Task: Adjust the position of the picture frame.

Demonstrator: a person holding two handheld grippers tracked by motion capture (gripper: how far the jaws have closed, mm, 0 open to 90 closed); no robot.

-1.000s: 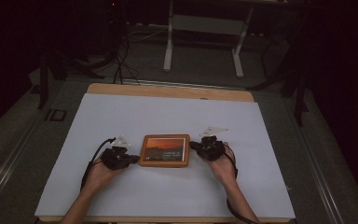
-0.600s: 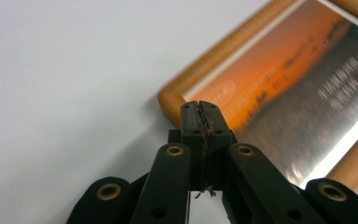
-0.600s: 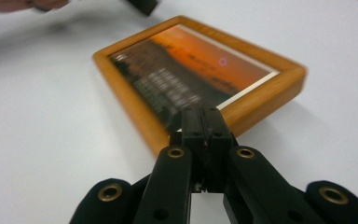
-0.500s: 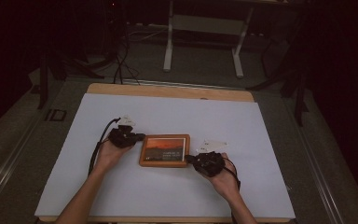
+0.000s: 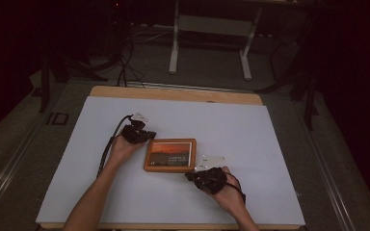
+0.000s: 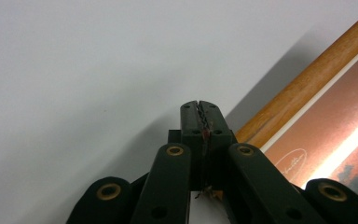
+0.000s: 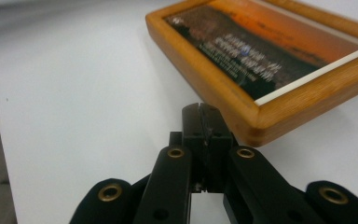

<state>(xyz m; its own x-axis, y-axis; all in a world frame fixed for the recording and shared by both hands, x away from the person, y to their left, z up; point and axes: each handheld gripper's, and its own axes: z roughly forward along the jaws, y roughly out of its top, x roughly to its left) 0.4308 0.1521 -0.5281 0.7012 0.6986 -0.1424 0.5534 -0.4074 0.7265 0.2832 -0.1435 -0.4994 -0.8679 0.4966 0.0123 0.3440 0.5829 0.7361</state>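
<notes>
A wooden picture frame (image 5: 170, 155) holding an orange sunset print lies flat near the middle of the white table top (image 5: 250, 144). My left gripper (image 5: 150, 136) is shut with nothing in it, its tip at the frame's far left corner; in the left gripper view the closed jaws (image 6: 199, 112) sit beside the frame's wooden edge (image 6: 303, 84). My right gripper (image 5: 191, 176) is shut and empty too, its tip at the frame's near right corner. In the right gripper view its jaws (image 7: 200, 114) sit just left of the frame's corner (image 7: 261, 123).
The table's wooden far edge (image 5: 173, 93) runs across the back. Beyond it on the dark floor stand a white metal stand (image 5: 209, 29) and some cables (image 5: 125, 62). The person's forearms come in from the bottom edge.
The left gripper has moved away from me, from the frame's left side to its far left corner. The right gripper has come toward me, from the right side to the near right corner.
</notes>
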